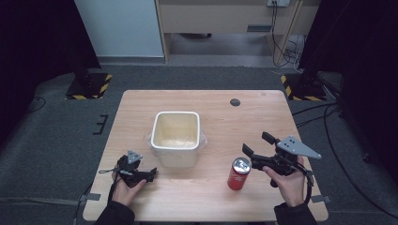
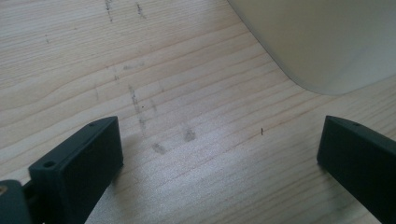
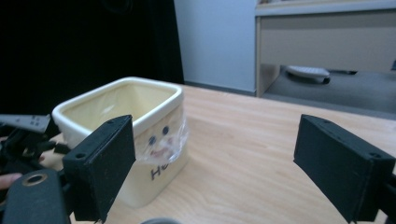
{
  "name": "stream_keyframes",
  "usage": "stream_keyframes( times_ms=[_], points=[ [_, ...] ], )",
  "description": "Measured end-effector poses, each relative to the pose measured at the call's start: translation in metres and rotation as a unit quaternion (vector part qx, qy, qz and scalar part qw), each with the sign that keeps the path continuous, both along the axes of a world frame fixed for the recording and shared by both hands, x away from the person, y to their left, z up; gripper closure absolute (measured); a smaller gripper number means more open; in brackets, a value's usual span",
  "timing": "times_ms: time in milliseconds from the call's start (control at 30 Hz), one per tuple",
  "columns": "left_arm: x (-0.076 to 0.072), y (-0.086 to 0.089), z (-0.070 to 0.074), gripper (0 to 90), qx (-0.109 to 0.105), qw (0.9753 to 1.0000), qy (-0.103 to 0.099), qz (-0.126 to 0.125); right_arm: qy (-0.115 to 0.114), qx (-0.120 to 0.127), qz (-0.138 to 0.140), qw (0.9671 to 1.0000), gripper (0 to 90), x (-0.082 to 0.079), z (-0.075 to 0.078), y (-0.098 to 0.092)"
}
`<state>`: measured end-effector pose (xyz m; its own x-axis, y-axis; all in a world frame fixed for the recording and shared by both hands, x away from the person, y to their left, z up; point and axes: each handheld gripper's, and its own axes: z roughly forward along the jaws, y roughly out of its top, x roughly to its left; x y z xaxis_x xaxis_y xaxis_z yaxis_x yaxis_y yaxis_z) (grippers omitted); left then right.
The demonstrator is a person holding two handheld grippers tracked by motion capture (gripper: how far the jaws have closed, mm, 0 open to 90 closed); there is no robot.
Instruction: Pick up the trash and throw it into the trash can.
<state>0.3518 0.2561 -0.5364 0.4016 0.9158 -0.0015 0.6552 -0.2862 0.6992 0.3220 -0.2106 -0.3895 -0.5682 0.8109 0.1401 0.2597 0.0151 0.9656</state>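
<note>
A cream square bin [image 1: 176, 138] with a clear plastic liner stands mid-table. In the right gripper view the bin [image 3: 140, 121] has a face and lettering on its side. A red soda can [image 1: 239, 173] stands upright to the bin's right, near the front. My right gripper [image 1: 257, 144] hovers open just right of and above the can, with nothing between its jaws; the can's rim [image 3: 161, 220] peeks in at the bottom of its view. My left gripper [image 1: 149, 174] rests low at the bin's front left, open over bare wood [image 2: 219, 135], the bin's corner [image 2: 327, 42] just ahead.
The wooden table [image 1: 220, 117] has a dark round hole [image 1: 235, 102] near its far edge. Beyond it are grey floor, stand bases with yellow-black tape [image 1: 89, 86], and a wooden desk [image 1: 225, 18] with cables. A person's hands hold both grippers at the front edge.
</note>
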Motion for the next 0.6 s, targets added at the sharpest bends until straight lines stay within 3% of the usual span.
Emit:
stream_keyframes(
  times_ms=[367,600],
  points=[
    [0.0,0.0,0.0,0.0,0.0,1.0,0.0,0.0,0.024,-0.029,0.024,0.999,11.5,-0.01,-0.022,0.014],
    [0.0,0.0,0.0,0.0,0.0,1.0,0.0,0.001,0.04,-0.034,0.04,0.9978,11.6,-0.012,-0.035,0.02]
  ],
)
